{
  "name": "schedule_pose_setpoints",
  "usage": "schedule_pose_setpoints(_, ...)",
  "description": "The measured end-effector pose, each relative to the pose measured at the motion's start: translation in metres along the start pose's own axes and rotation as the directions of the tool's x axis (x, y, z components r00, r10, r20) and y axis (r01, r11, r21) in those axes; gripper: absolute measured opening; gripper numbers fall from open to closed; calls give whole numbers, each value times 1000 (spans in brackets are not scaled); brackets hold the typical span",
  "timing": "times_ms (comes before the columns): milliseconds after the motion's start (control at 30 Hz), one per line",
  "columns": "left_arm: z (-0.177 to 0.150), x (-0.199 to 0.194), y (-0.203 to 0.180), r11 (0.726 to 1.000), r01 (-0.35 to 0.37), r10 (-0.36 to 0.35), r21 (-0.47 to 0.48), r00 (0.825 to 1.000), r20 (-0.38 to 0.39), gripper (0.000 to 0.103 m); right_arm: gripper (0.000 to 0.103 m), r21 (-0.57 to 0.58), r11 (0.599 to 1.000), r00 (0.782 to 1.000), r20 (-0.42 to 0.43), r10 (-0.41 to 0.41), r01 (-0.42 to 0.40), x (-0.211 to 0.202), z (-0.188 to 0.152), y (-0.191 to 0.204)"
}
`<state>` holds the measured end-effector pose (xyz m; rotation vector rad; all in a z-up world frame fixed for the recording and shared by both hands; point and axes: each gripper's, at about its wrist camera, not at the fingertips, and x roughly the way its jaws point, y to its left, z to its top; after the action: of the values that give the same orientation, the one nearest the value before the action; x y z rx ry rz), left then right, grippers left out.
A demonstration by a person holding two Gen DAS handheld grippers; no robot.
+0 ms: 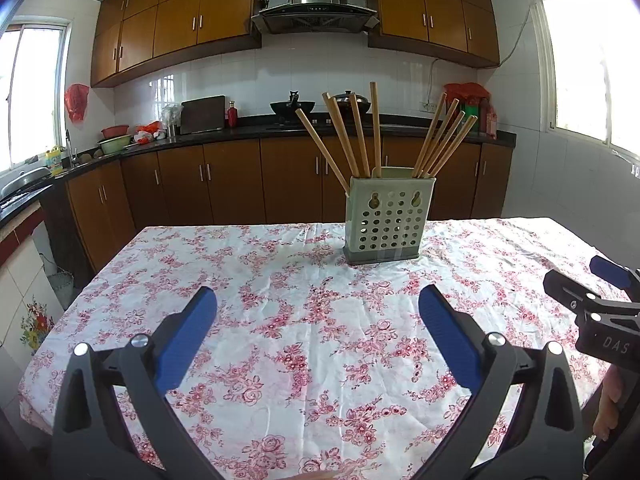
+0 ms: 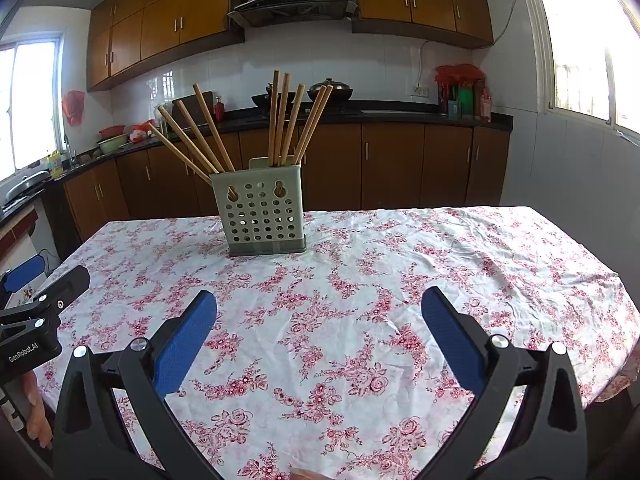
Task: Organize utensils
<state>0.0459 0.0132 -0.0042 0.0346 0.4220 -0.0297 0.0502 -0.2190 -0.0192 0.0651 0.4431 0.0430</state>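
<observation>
- Chopsticks (image 1: 362,136) seen racked in holder (image 1: 386,220) on bench (image 1: 280,320); step judged done.
- L gripper (image 1: 318,300), R gripper (image 2: 319,302): jaws spread, nothing held.
- Next: withdrawal likely.

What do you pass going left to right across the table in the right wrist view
Left gripper at the left edge → chopsticks leaning left → perforated utensil holder → upright chopsticks → bare floral tablecloth out to the right edge.
</observation>
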Motion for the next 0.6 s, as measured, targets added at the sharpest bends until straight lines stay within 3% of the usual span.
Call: schedule_pose_setpoints(600, 2, 1, -3, 1000, 6, -6, 0, 1000, 0, 99, 101, 2, 1000, 1000, 1, 3, -3, 0, 1, 1)
